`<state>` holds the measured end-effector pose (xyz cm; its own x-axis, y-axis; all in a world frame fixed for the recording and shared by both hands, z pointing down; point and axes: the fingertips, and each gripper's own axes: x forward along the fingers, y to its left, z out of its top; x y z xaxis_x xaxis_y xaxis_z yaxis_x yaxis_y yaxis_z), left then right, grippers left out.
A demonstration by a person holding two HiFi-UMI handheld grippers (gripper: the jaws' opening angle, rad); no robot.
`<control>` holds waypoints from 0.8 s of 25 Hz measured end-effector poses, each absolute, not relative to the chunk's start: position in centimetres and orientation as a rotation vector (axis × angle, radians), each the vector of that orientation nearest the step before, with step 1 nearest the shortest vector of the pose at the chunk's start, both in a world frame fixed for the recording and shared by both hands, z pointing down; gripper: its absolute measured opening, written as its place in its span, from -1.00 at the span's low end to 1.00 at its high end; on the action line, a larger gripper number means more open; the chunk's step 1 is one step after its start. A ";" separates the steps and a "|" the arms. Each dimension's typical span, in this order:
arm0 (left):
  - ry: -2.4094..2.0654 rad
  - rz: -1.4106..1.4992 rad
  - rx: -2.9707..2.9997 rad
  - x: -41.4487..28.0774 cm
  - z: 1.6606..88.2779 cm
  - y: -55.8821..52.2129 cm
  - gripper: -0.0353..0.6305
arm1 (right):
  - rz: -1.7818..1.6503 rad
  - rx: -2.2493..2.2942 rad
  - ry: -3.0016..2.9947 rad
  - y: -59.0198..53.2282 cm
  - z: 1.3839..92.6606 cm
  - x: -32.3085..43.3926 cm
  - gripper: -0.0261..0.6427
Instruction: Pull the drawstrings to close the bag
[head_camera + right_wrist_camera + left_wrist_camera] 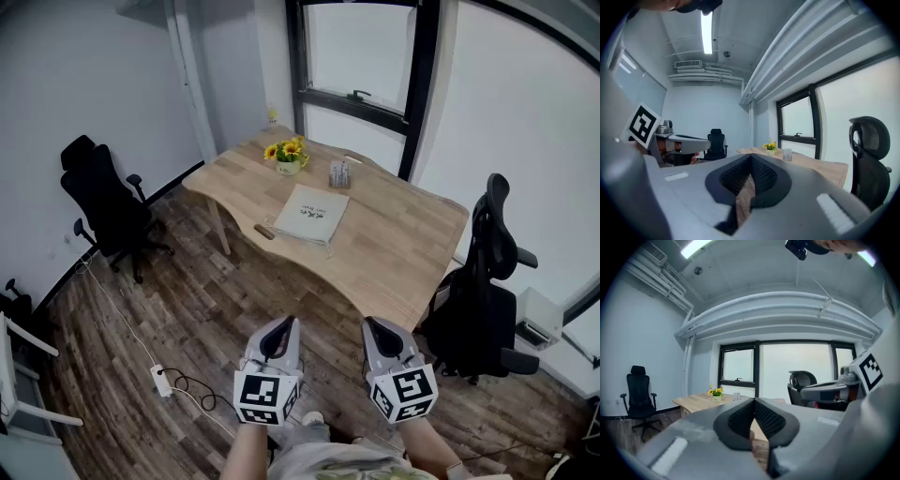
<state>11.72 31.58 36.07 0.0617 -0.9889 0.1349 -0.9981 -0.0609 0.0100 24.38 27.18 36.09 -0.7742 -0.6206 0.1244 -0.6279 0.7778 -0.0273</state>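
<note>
Wooden table (403, 239) ahead; bag (312, 214) flat, long axis toward window (361, 52); left gripper (281, 328), right gripper (378, 330) closed, empty.

The room is lit evenly by pale daylight from the large windows (361, 56), whose panes are washed out to white. A ceiling light strip (707, 26) is blown out in the right gripper view. Strong fisheye bending and black corners are seen in both gripper views, and the nearest foreground is rendered soft.

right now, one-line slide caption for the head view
Left gripper and right gripper, both shut and empty, face a wooden table bearing the flat bag.
</note>
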 end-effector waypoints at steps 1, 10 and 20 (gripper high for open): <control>-2.071 0.146 2.227 11.8 36.2 31.6 -0.88 | 0.098 1.003 -2.858 27.3 36.3 24.0 -0.92; -2.009 0.192 2.276 9.9 38.2 31.5 -0.88 | 0.105 1.047 -2.865 27.8 38.0 21.3 -0.92; -1.960 0.215 2.268 6.8 40.0 27.5 -0.88 | 0.177 1.046 -2.834 23.1 39.8 18.8 -0.91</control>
